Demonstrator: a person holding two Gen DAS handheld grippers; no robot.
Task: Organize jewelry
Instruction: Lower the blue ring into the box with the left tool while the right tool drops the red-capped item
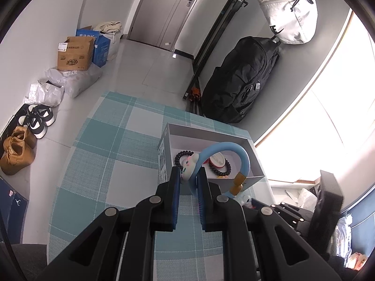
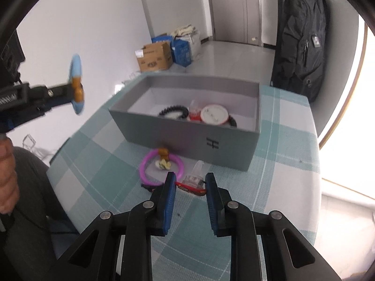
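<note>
My left gripper [image 1: 189, 175] is shut on a blue bracelet [image 1: 239, 152] with a white character charm and a brown clasp, held in the air just in front of the grey box [image 1: 166, 138]. It also shows in the right wrist view [image 2: 75, 70], left of the grey box [image 2: 187, 138]. The box holds black bead bracelets [image 2: 174, 110] and a red-and-white round piece [image 2: 214, 115]. My right gripper [image 2: 191, 179] has its jaws around a red item with a clear top [image 2: 191, 182] on the table. A purple bracelet [image 2: 145, 167] lies to its left.
The table has a teal checked cloth [image 1: 105, 154]. A black backpack [image 1: 241, 79] and a white bag [image 1: 290, 16] hang at the wall. Cardboard boxes [image 1: 75, 53] and shoes [image 1: 37, 119] are on the floor at left.
</note>
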